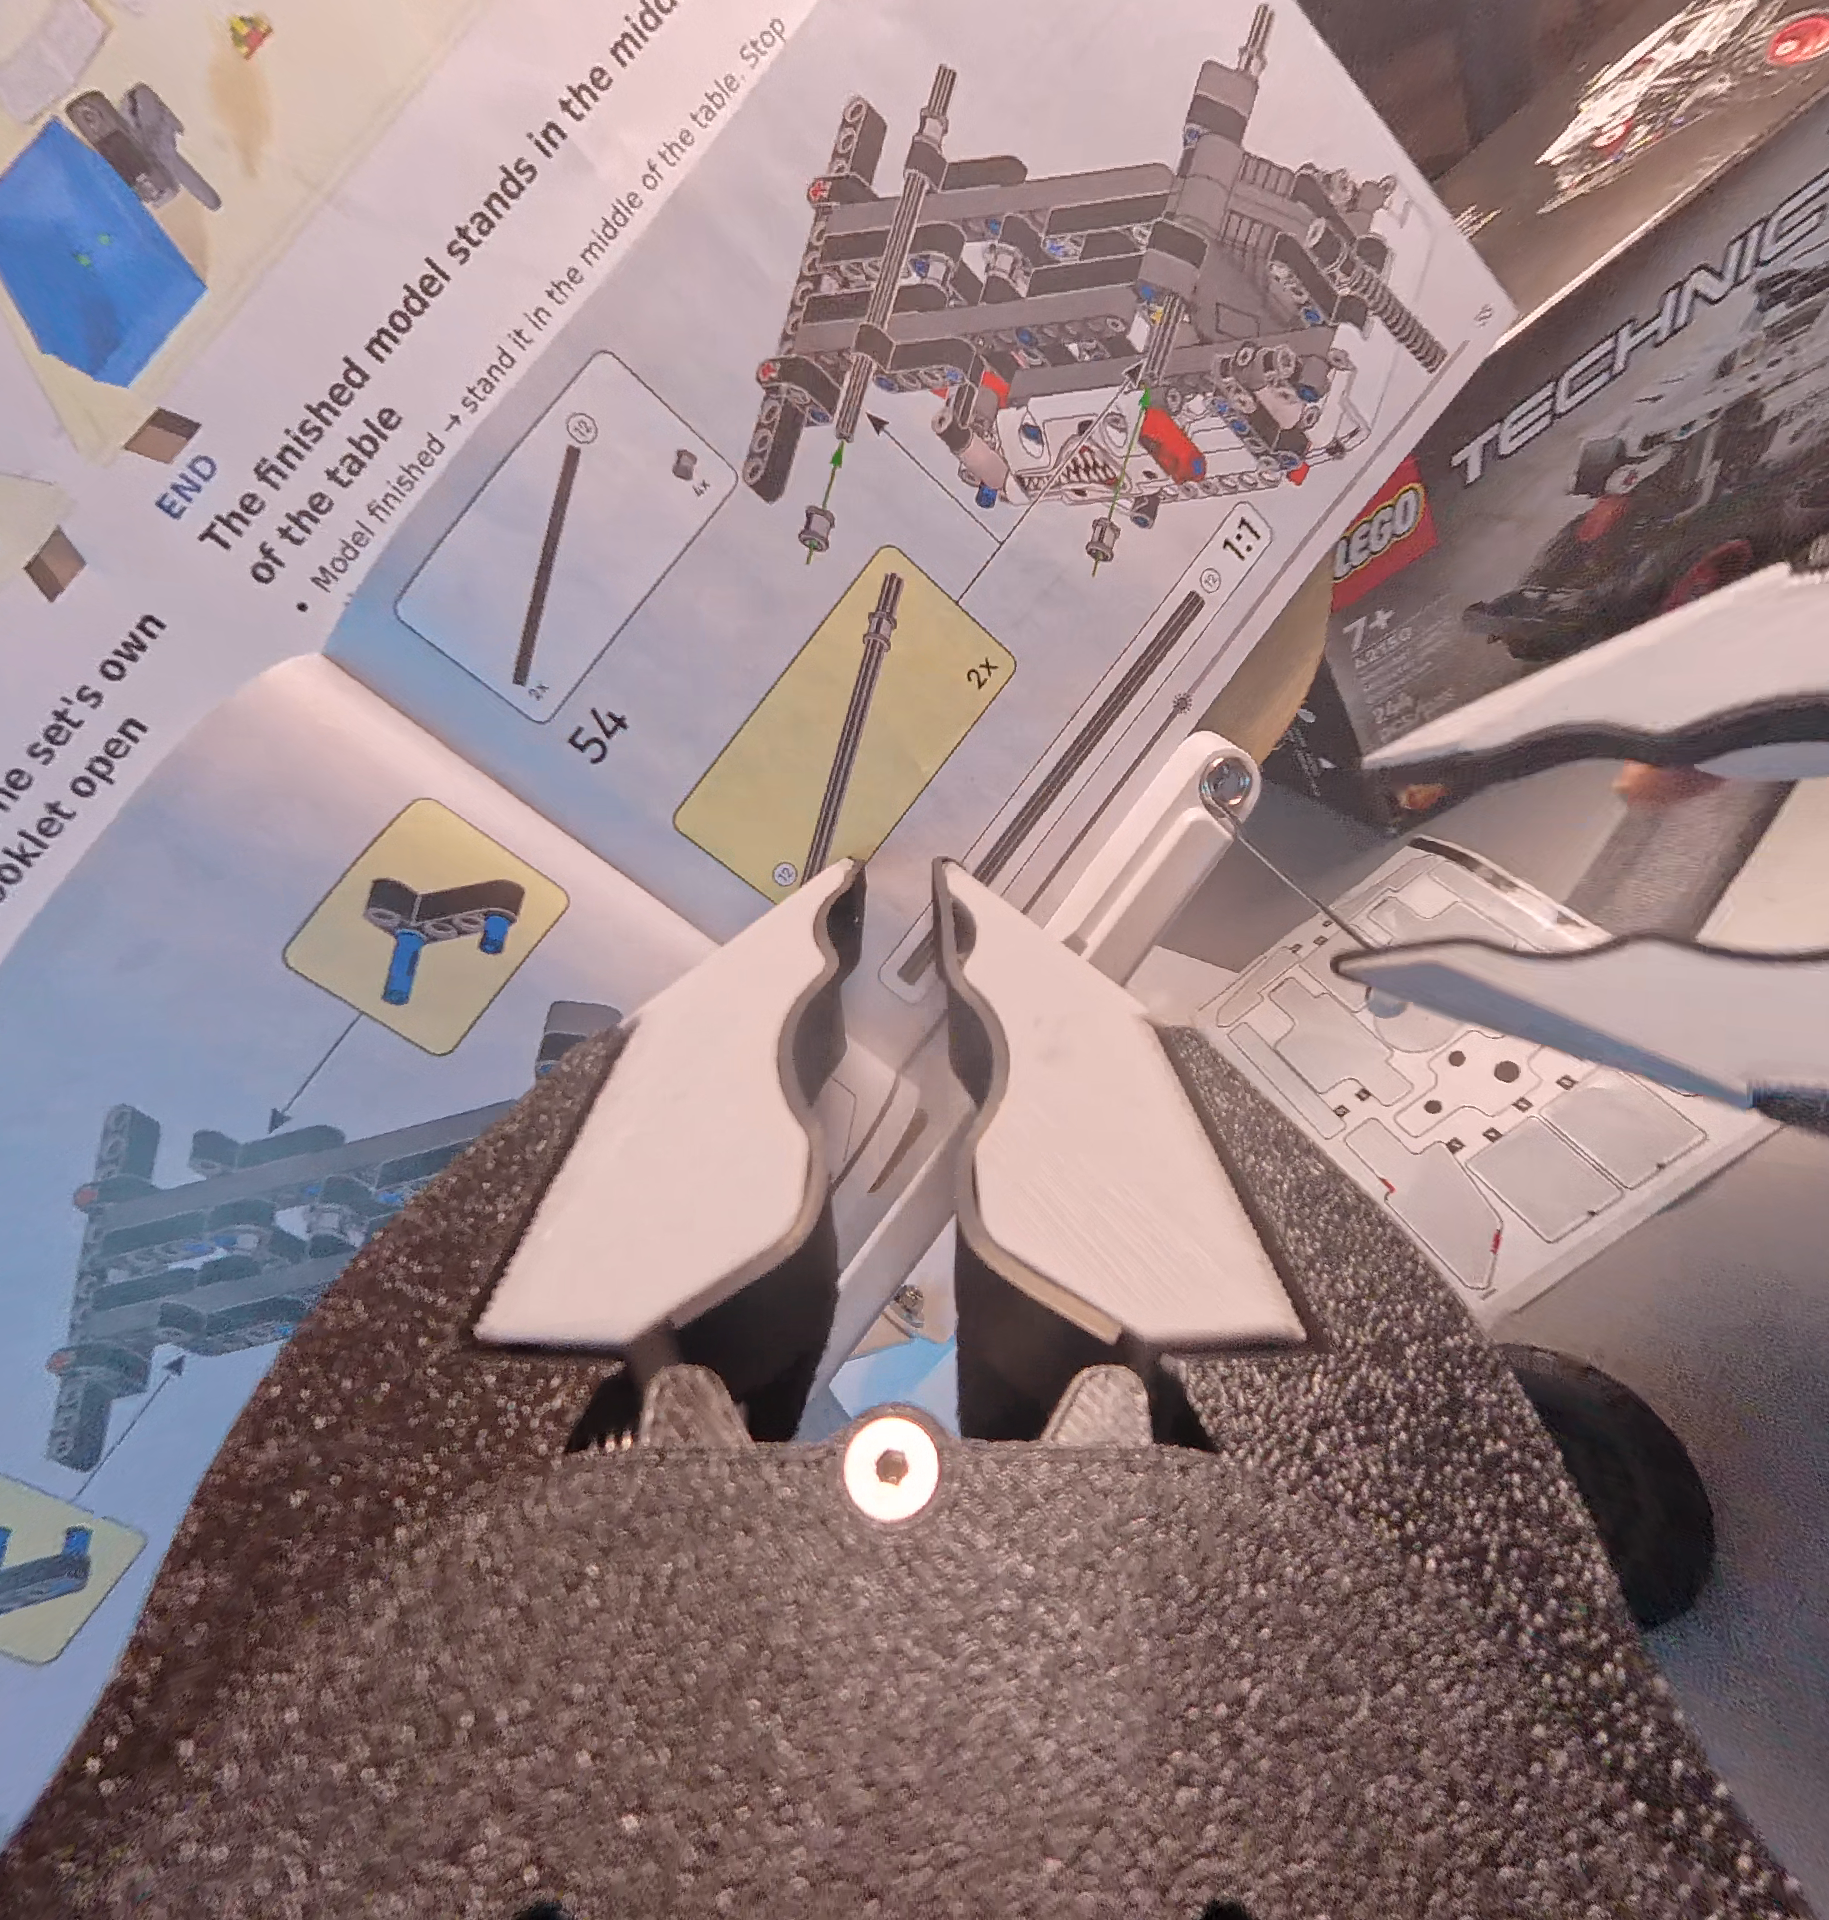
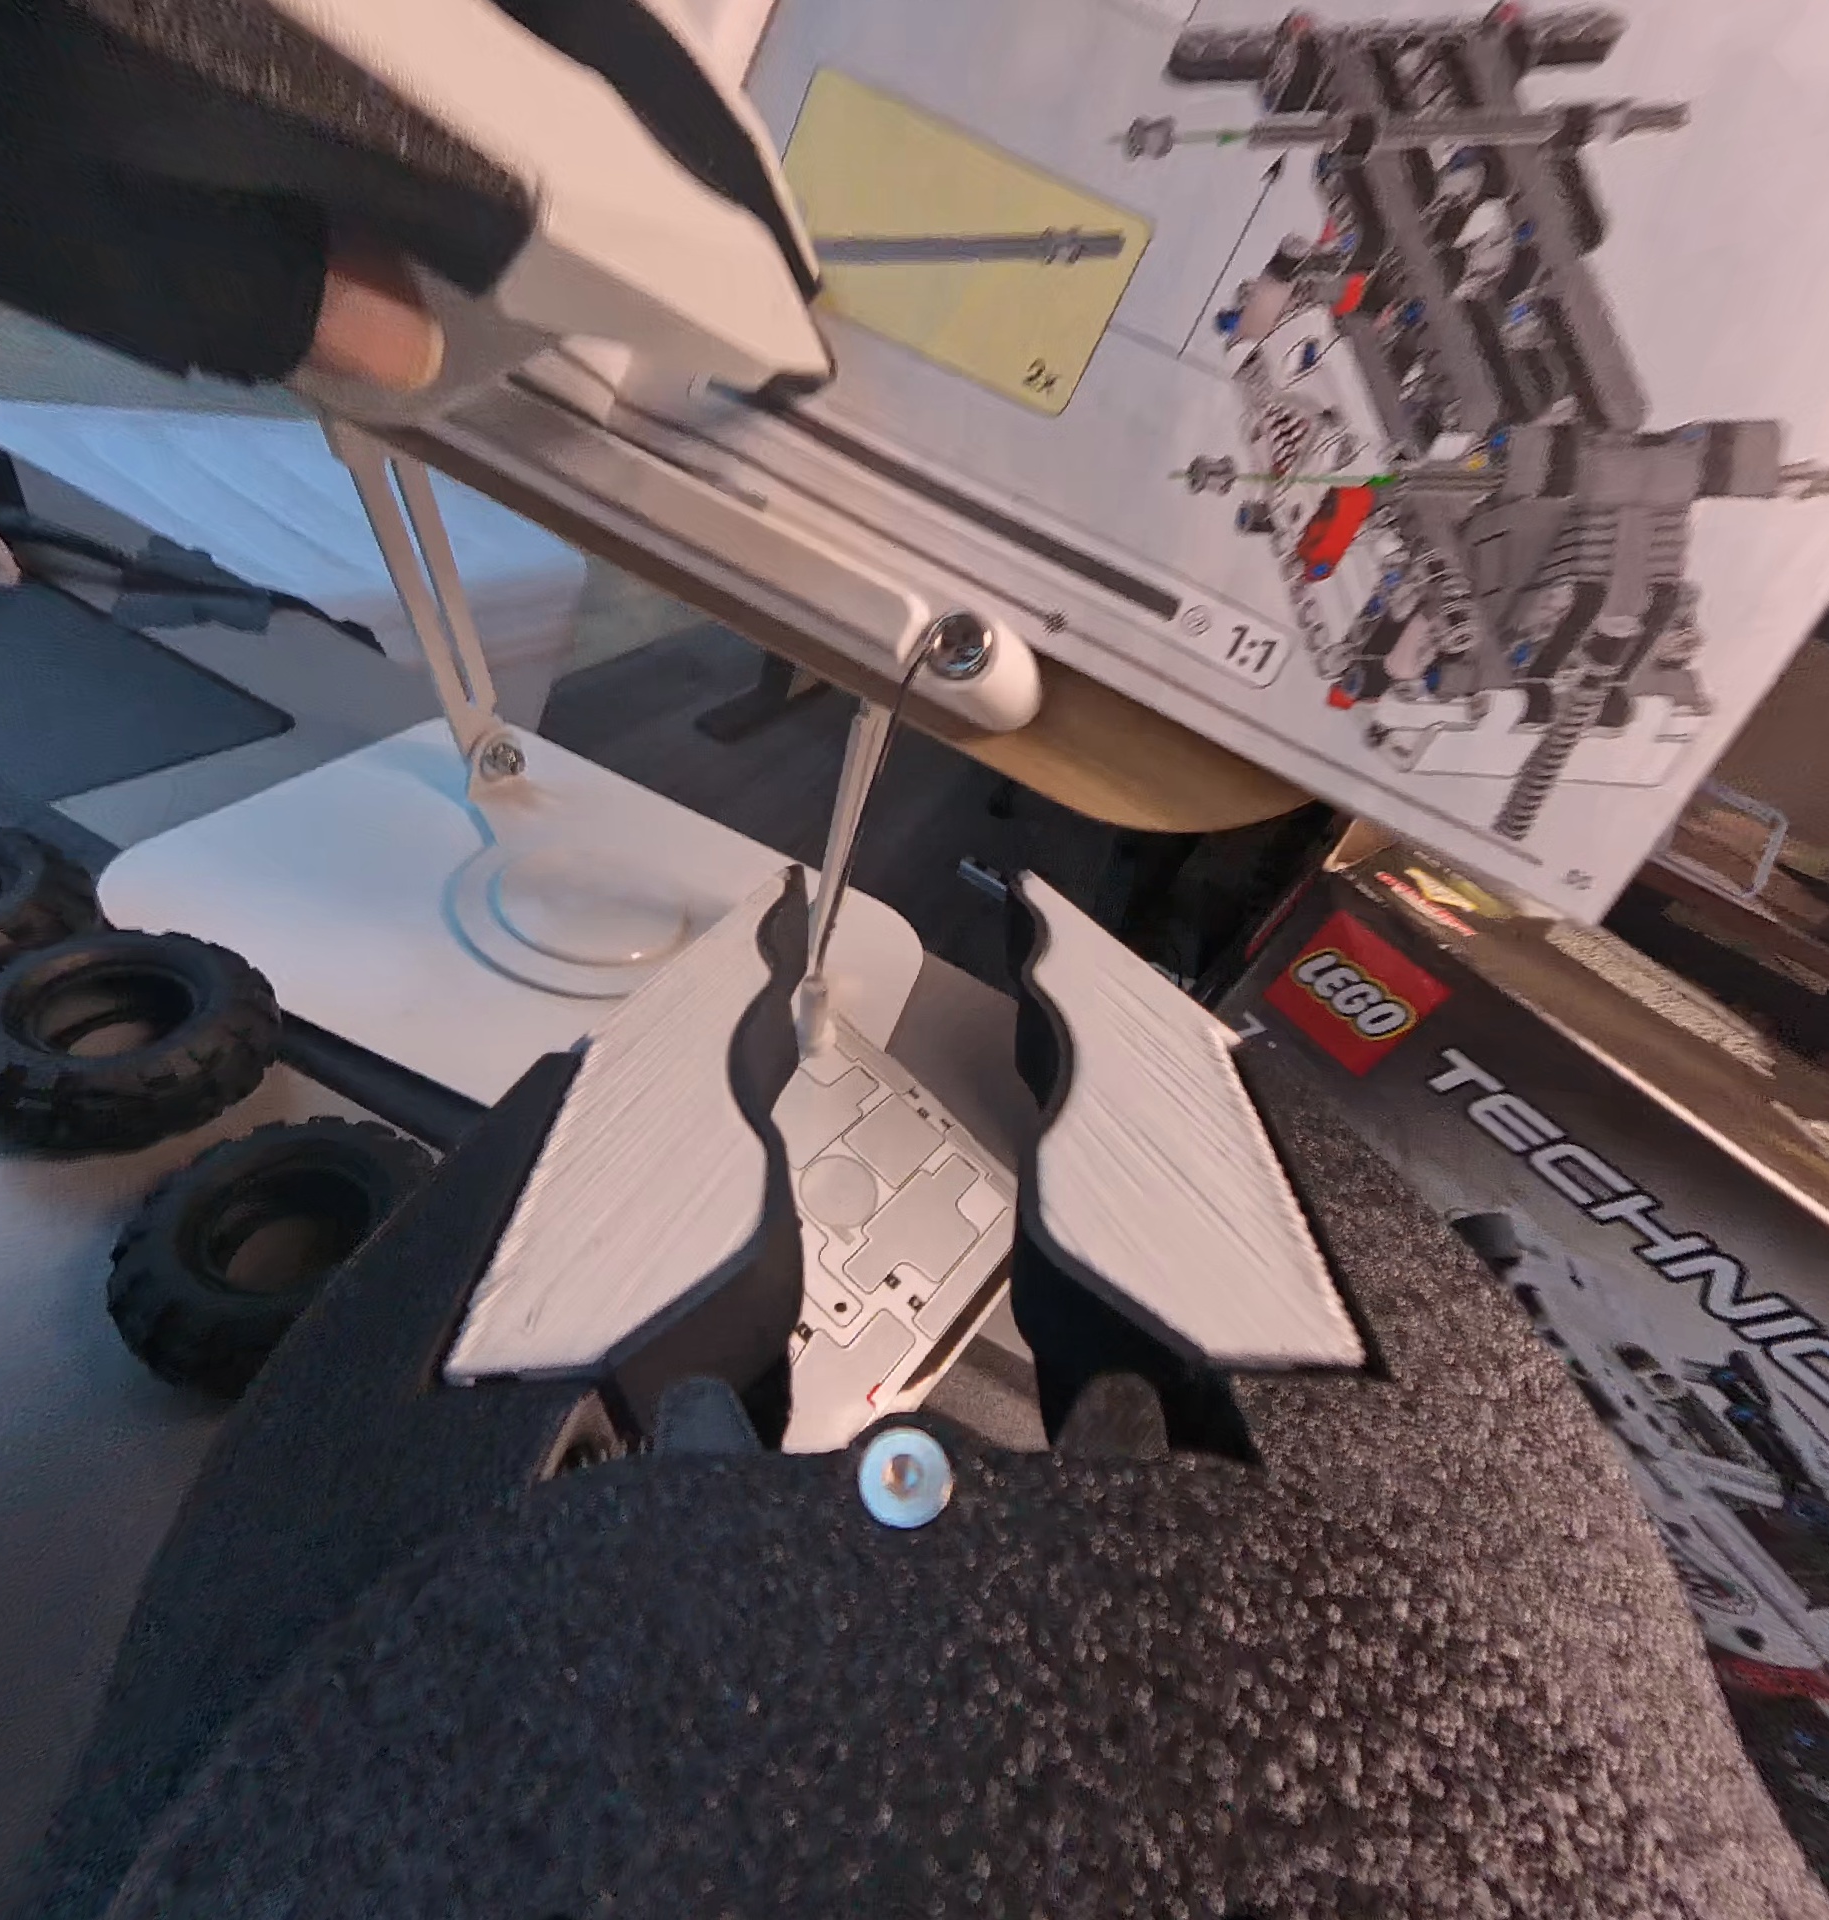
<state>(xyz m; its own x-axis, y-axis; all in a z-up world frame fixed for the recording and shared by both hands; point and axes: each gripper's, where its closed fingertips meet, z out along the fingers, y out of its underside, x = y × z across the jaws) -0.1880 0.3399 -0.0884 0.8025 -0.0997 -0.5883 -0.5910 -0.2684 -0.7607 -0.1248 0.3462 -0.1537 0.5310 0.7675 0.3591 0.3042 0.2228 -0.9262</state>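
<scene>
Left gripper [image 1: 897,878] seemingly gapped, booklet [image 1: 681,520] ahead

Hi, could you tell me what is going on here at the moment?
A person holds a gripper in each hand over a building-toy set. The left gripper is at the bottom edge of an open instruction booklet propped on a white stand, jaws nearly closed; whether it pinches the page is unclear. The right gripper is open and empty, hovering above a sticker sheet on the stand's base. Three loose tyres lie to its left, and the set's box to its right.
</scene>
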